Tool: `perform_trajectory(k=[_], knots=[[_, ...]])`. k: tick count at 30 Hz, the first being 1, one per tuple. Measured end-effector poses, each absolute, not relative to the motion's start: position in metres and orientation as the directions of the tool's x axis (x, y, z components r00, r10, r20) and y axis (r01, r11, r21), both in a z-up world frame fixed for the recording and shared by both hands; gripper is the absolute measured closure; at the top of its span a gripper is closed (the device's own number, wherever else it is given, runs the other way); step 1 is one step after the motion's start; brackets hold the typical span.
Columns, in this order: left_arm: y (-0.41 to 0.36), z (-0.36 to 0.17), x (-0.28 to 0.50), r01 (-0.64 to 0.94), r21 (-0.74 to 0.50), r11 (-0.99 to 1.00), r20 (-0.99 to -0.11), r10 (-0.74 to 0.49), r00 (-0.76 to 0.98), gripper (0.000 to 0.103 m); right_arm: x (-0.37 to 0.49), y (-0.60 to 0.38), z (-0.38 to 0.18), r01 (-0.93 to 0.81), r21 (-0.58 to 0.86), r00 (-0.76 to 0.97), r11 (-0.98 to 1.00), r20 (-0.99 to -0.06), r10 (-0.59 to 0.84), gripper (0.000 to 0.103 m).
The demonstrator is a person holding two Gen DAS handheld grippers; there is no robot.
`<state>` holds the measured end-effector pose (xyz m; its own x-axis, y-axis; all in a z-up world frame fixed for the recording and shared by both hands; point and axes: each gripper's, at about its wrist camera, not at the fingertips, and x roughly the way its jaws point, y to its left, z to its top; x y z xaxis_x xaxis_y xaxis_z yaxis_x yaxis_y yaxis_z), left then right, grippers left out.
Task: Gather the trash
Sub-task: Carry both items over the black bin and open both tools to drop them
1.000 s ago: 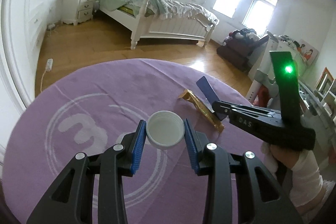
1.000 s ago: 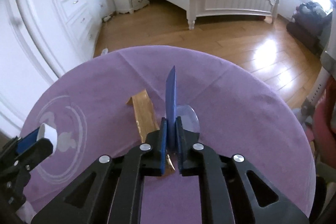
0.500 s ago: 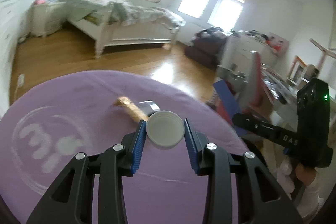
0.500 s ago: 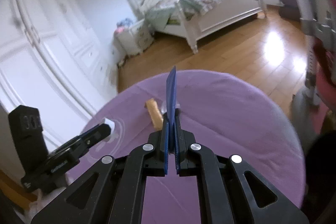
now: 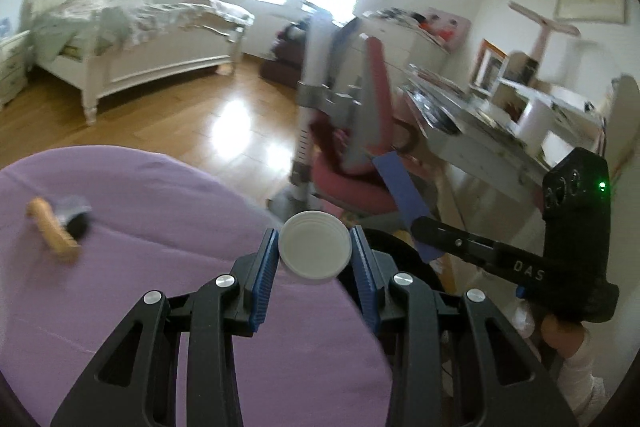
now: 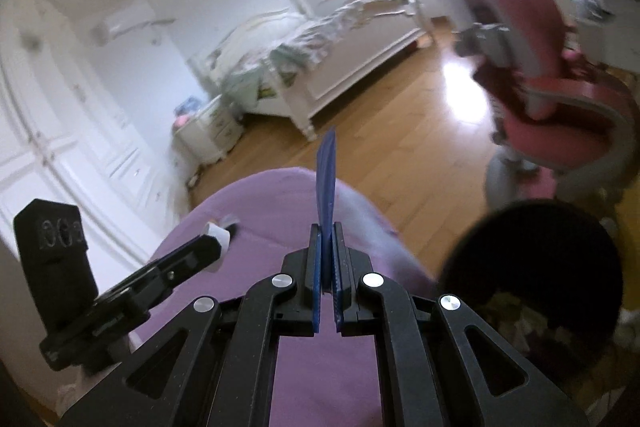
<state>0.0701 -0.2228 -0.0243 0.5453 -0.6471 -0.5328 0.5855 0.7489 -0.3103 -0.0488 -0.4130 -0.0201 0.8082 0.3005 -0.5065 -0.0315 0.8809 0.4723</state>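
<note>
My left gripper (image 5: pixel 314 253) is shut on a white plastic cap (image 5: pixel 315 247) and holds it above the right edge of the purple round table (image 5: pixel 120 267). My right gripper (image 6: pixel 328 259) is shut on a flat blue wrapper (image 6: pixel 326 179) that stands up on edge between the pads; it also shows in the left wrist view (image 5: pixel 400 191). A gold wrapper (image 5: pixel 52 229) and a small grey-black piece (image 5: pixel 76 215) lie on the table at the left. A black round bin (image 6: pixel 536 279) stands beside the table at the right.
A pink desk chair (image 5: pixel 352 155) and a cluttered desk (image 5: pixel 480 123) stand right of the table. A white bed (image 5: pixel 132 43) is at the back on the wood floor. White wardrobes (image 6: pixel 60 147) line the left wall.
Both grippers have swung to the right, off the table's middle toward its right edge, still holding the cap and the blue wrapper. The black bin has come into the right wrist view.
</note>
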Motion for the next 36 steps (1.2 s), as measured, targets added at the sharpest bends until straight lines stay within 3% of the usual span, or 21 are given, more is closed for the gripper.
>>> perform_trajectory(k=[14, 30, 31, 32, 34, 36], knots=[[-0.345, -0.056, 0.044, 0.714, -0.303, 0.631, -0.605, -0.706, 0.367, 0.066, -0.111, -0.54, -0.063, 0.179, 0.545, 0.84, 0.819, -0.518, 0.161, 0.097], [-0.402, -0.076, 0.04, 0.766, -0.232, 0.6, -0.674, -0.666, 0.319, 0.065, -0.118, -0.572, -0.092, 0.268, 0.583, 0.822, 0.767, -0.554, 0.135, 0.094], [-0.405, -0.075, 0.04, 0.769, -0.22, 0.601, -0.678, -0.661, 0.322, 0.06, -0.118, -0.574, -0.093, 0.275, 0.584, 0.819, 0.764, -0.559, 0.132, 0.092], [-0.407, -0.075, 0.038, 0.769, -0.203, 0.606, -0.681, -0.651, 0.334, 0.045, -0.118, -0.575, -0.093, 0.278, 0.586, 0.817, 0.761, -0.561, 0.134, 0.089], [-0.407, -0.072, 0.037, 0.76, -0.183, 0.624, -0.671, -0.644, 0.367, 0.022, -0.118, -0.578, -0.095, 0.29, 0.584, 0.815, 0.758, -0.567, 0.125, 0.062], [-0.402, -0.067, 0.035, 0.757, -0.177, 0.629, -0.649, -0.653, 0.39, 0.019, -0.12, -0.579, -0.096, 0.303, 0.583, 0.816, 0.754, -0.568, 0.111, 0.05]])
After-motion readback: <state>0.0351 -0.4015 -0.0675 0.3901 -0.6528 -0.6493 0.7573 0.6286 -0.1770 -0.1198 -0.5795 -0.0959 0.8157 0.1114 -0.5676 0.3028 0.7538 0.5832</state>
